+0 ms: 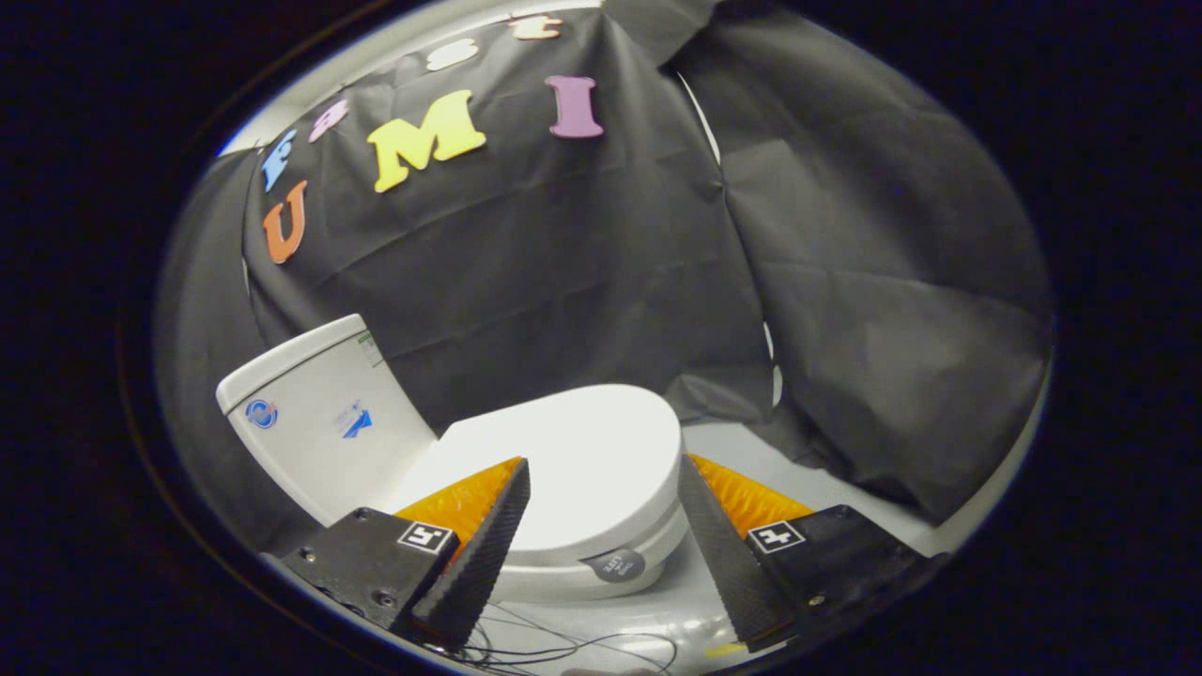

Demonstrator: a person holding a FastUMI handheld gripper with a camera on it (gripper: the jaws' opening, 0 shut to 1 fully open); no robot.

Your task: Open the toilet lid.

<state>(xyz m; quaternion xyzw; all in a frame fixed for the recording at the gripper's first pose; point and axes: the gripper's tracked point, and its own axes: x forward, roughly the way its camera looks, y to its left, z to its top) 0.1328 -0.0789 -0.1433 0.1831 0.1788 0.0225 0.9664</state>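
Note:
A white toilet stands just ahead of my fingers, its lid [577, 451] lying flat and closed over the seat. The tank [315, 422] rises behind it on the left, carrying blue stickers. My gripper [601, 468] is open, hovering above the lid's near side. The left finger [484, 545] overlaps the lid's left part and the right finger [723, 549] sits by its right rim. Nothing is held between them. A round grey sticker [617, 564] marks the seat's front edge below the lid.
Black cloth [845, 282] drapes the booth behind and to the right of the toilet. A pale floor [808, 488] shows right of the bowl. Thin dark wires [573, 643] lie on the floor under the fingers.

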